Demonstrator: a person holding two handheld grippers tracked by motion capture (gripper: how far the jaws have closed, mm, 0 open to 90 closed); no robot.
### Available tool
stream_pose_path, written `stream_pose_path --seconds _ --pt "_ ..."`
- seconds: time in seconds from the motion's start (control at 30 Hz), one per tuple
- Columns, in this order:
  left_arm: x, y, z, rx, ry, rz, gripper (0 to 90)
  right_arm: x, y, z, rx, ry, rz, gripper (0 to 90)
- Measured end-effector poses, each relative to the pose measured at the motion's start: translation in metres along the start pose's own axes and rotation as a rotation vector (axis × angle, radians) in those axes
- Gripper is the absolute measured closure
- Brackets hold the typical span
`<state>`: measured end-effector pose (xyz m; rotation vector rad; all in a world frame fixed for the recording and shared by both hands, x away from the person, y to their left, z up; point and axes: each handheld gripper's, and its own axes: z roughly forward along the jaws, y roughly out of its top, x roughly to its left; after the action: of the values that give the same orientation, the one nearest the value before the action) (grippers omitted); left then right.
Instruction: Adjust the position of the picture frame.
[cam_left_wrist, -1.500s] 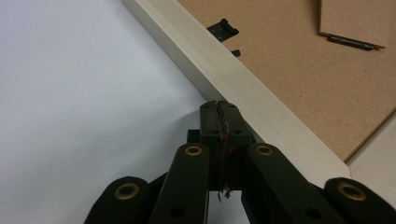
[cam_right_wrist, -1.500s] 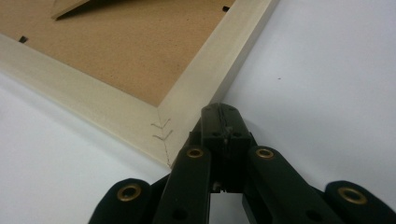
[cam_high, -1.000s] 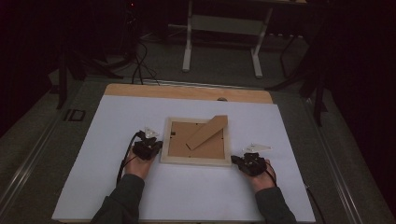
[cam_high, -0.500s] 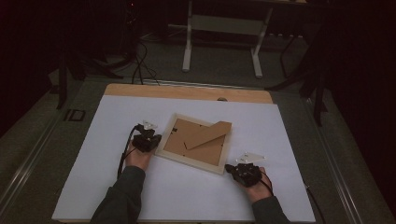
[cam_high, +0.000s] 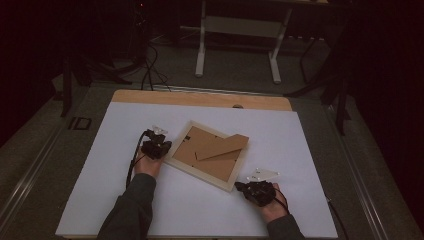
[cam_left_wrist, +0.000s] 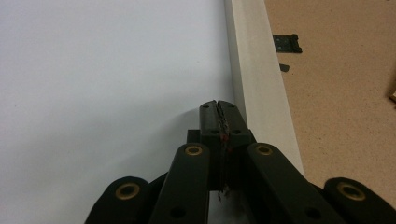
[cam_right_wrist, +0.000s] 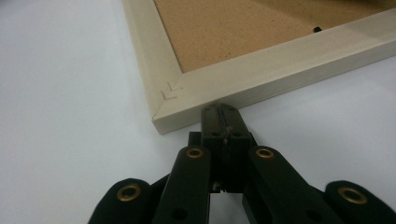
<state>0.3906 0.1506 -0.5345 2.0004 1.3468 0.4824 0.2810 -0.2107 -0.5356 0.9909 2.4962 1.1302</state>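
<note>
A pale wooden picture frame (cam_high: 209, 152) lies face down on the white sheet, turned askew, with its brown backing board (cam_high: 200, 145) and folded stand (cam_high: 222, 147) up. My left gripper (cam_high: 163, 146) is shut, with its tip against the frame's left edge (cam_left_wrist: 254, 70). In the left gripper view the shut jaws (cam_left_wrist: 218, 106) touch that pale edge. My right gripper (cam_high: 239, 186) is shut too and presses against the frame's near corner (cam_right_wrist: 175, 105). Nothing is between either pair of jaws. Small black clips (cam_left_wrist: 285, 43) sit on the backing.
The white sheet (cam_high: 100, 165) covers a wooden tabletop (cam_high: 200, 97). Beyond the table stand a white metal stand (cam_high: 235, 45) and dark cables (cam_high: 147, 70) on the floor. Forearms enter from the bottom edge.
The frame has turned from square to askew. My right gripper moved toward me and left to the frame's near corner. The left gripper shifted slightly away from me along the left edge.
</note>
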Motion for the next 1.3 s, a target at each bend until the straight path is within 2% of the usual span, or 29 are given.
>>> stream_pose_path --seconds 0.27,0.4,0.53,0.67,0.87,1.03,1.3 --pt "-0.001 -0.001 -0.001 0.0 0.01 0.001 90.0 -0.001 -0.001 0.0 -0.008 0.01 -0.005 89.7" --pt "-0.004 -0.004 -0.01 -0.025 0.004 0.017 90.0 -0.002 0.0 0.001 -0.009 0.009 -0.02 89.5" --pt "-0.003 -0.01 -0.021 -0.048 -0.01 0.009 90.0 -0.006 0.002 0.002 -0.013 -0.001 -0.012 89.3" --pt "-0.004 -0.016 -0.031 -0.065 -0.012 0.03 90.0 -0.011 0.005 0.002 -0.011 -0.015 -0.022 88.7" --pt "-0.006 -0.029 -0.044 -0.078 -0.021 0.024 90.0 -0.019 0.015 0.0 -0.028 -0.028 -0.023 88.5" --pt "-0.011 -0.041 -0.054 -0.097 -0.027 0.029 90.0 -0.032 0.027 0.0 -0.036 -0.06 -0.033 88.8" --pt "-0.018 -0.055 -0.064 -0.108 -0.048 0.039 89.8 -0.059 0.043 0.001 -0.062 -0.116 0.007 89.6"
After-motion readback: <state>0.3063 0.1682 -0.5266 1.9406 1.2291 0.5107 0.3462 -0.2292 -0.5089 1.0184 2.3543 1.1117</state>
